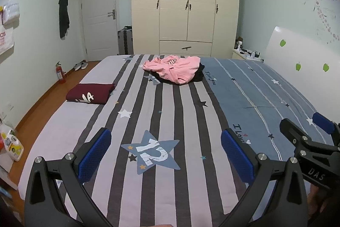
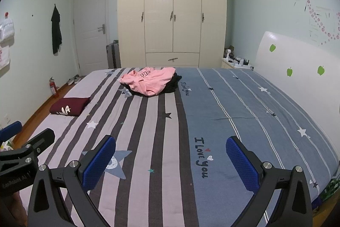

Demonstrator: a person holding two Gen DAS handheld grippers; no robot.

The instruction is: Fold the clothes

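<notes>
Here both tools, left (image 1: 165, 154) and right (image 2: 171, 161), gape wide and empty above the striped bed (image 1: 191, 120); a crumpled pink sweatshirt (image 1: 173, 69) lies far off, a folded maroon garment (image 1: 90, 93) well apart.

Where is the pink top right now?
The pink top lies crumpled at the bed's far edge, in front of the cream wardrobe, on top of a black garment.

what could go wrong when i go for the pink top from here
1. The pink top lies crumpled over a dark garment, so a grab may lift both.
2. It sits at the far side of the bed, while the open left gripper and right gripper hover over the near edge: a long reach.
3. Dragging it could wrinkle the sheet or nudge the folded maroon garment.
</notes>
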